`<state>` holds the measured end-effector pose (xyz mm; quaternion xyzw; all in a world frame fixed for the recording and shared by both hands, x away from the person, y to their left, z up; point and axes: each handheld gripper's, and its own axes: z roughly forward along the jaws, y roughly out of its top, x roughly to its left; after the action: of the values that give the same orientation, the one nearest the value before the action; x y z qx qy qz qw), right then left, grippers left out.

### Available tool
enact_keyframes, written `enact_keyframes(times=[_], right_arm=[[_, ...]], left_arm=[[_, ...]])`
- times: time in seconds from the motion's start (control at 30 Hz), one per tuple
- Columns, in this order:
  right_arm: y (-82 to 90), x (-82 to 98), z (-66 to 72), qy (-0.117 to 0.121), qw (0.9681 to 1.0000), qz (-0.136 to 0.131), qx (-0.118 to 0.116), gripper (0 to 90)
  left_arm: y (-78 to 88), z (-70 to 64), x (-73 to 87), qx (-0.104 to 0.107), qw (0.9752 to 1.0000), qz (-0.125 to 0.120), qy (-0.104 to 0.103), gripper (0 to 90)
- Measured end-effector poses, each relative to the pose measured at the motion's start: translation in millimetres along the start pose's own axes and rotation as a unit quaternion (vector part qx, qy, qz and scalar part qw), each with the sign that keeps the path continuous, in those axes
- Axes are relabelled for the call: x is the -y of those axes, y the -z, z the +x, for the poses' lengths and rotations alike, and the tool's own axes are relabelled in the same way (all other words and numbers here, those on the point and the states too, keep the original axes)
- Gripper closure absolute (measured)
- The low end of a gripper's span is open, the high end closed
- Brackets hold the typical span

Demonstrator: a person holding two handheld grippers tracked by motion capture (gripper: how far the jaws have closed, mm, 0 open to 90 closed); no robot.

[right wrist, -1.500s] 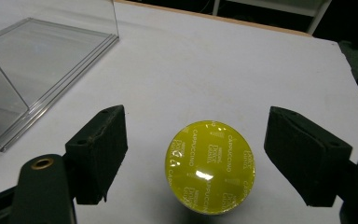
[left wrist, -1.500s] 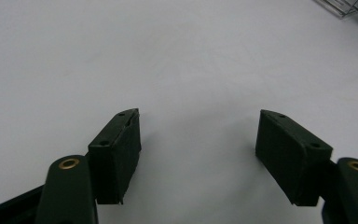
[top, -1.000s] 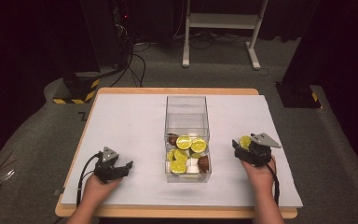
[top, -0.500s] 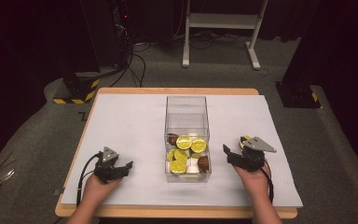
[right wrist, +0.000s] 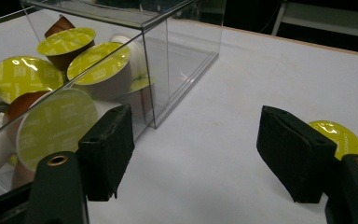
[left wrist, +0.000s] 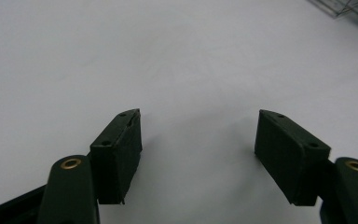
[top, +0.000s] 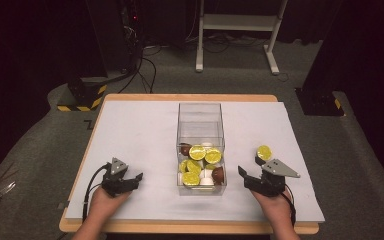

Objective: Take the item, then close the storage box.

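Since a second ago your right gripper (top: 250,176) has let go of the lime-lidded coffee capsule (top: 264,152) and drawn back toward you; that capsule now sits alone on the white table cover (top: 145,130), just beyond the gripper and to the right of the box.

On the left, your left gripper (top: 132,178) rests on the bare cover with its jaws apart and nothing between them, parked well clear of the work.

At centre, the clear rectangular plastic box (top: 201,114) holds the other capsules, lime foil lids over brown or white cups, heaped at its near end where you can reach them.

On the right, your right gripper has jaws apart and empty, having just been narrowing a little. It likely lines up beside the box for another pick.

Lid print in the right gripper view is too faint to read.
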<state>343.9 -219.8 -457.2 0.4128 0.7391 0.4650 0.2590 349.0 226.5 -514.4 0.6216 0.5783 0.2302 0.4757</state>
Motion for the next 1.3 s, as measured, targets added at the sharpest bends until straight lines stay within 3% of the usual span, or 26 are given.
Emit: enact_keyframes(times=[0.23, 0.5, 0.53, 0.7, 0.87, 0.97, 1.03, 1.3], right_arm=[[-3.1, 10.3, 7.8, 0.019, 0.9997, 0.010, -0.015, 28.3], [0.3, 13.5, 11.5, 0.017, 0.9996, 0.008, -0.022, 29.2], [1.2, 15.3, 12.9, 0.019, 0.9996, 0.009, -0.020, 28.9], [4.7, 18.7, 15.7, 0.021, 0.9996, 0.010, -0.017, 28.4], [6.0, 20.7, 17.2, 0.023, 0.9995, 0.015, -0.016, 28.5], [6.0, 20.9, 17.5, 0.021, 0.9995, 0.016, -0.017, 28.6], [5.9, 20.6, 18.1, 0.019, 0.9995, 0.016, -0.017, 28.7], [5.4, 27.7, 22.1, 0.011, 0.9988, 0.035, -0.032, 29.0]], left_arm=[[4.8, -17.8, -2.8, 0.021, 0.9997, -0.014, 0.006, 31.9], [17.2, -51.3, 2.2, 0.060, 0.9981, -0.010, -0.010, 30.9], [19.1, -55.3, 4.1, 0.063, 0.9978, -0.005, -0.019, 30.9], [24.2, -73.6, 10.0, 0.073, 0.9969, -0.015, -0.025, 31.5], [28.4, -79.5, 8.6, 0.101, 0.9945, -0.015, -0.023, 31.3], [28.0, -82.4, 10.5, 0.104, 0.9942, -0.017, -0.022, 31.2], [28.1, -82.9, 10.7, 0.104, 0.9940, -0.010, -0.033, 30.3], [30.5, -89.0, 11.0, 0.130, 0.9911, -0.013, -0.024, 28.1]])
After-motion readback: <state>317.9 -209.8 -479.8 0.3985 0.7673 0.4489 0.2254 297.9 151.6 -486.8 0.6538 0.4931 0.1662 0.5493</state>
